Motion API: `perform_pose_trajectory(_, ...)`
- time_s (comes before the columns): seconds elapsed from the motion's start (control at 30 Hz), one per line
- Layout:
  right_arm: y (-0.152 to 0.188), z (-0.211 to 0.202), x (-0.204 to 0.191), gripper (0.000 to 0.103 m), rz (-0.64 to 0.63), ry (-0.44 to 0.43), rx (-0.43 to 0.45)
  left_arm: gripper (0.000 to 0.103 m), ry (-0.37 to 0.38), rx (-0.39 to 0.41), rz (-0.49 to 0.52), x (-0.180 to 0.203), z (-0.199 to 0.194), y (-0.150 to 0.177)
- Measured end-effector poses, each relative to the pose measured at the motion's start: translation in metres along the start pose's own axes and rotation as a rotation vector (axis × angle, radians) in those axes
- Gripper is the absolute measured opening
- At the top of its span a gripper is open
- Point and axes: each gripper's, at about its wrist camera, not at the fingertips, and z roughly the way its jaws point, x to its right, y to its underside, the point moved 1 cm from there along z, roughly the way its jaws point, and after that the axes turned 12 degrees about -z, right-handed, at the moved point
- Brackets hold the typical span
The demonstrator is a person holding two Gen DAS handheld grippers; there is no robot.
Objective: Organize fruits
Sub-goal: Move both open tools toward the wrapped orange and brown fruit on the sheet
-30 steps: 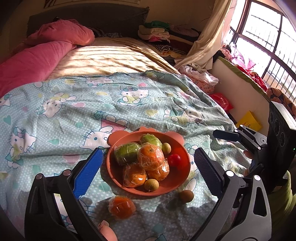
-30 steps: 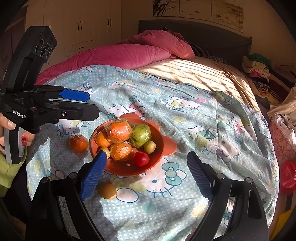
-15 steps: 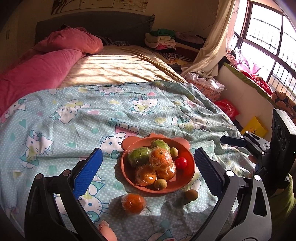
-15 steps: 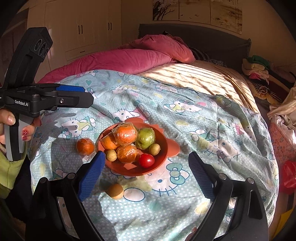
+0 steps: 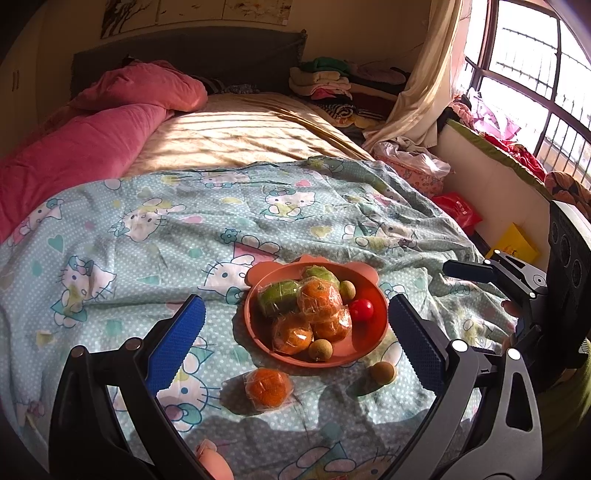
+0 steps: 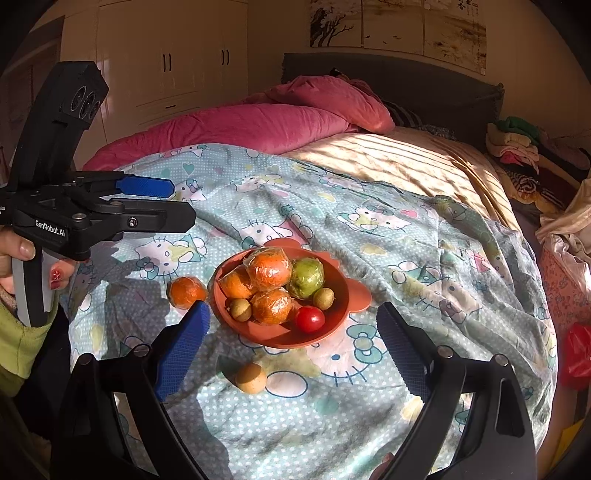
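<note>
Orange bowl [image 6: 334, 295] sits on the bedspread [image 6: 424, 240], heaped with wrapped fruit. One wrapped orange [image 6: 186, 292] and a small brown fruit [image 6: 251, 377] lie just outside it. Left gripper [image 5: 295, 347] and right gripper [image 6: 293, 345] hover near it, jaws apart, empty.

White lettering "GenRobot.AI" reads clearly on the black body of the left tool [image 6: 177, 203], seen from the right wrist view. The red bag [image 5: 458, 214] beside the bed carries pale print, too small to read. The wall picture [image 6: 454, 29] shows dark characters in its upper corner, also illegible.
</note>
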Motion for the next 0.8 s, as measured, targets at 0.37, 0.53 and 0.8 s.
perform_pose_trajectory(0.37, 0.003, -0.002, -0.013, 0.092, -0.011, -0.008, -0.001, 0.093, -0.013, -0.014, -0.003, -0.004, -0.003, 0.014)
perform_pose_trajectory(0.53, 0.003, -0.001, -0.017, 0.092, -0.015, -0.012, -0.002, 0.093, -0.021, -0.026, -0.011, -0.008, -0.003, 0.024)
perform_pose_trajectory(0.8, 0.008, 0.0, -0.027, 0.093, -0.027, -0.023, -0.014, 0.093, -0.033, -0.067, -0.018, -0.013, 0.002, 0.045)
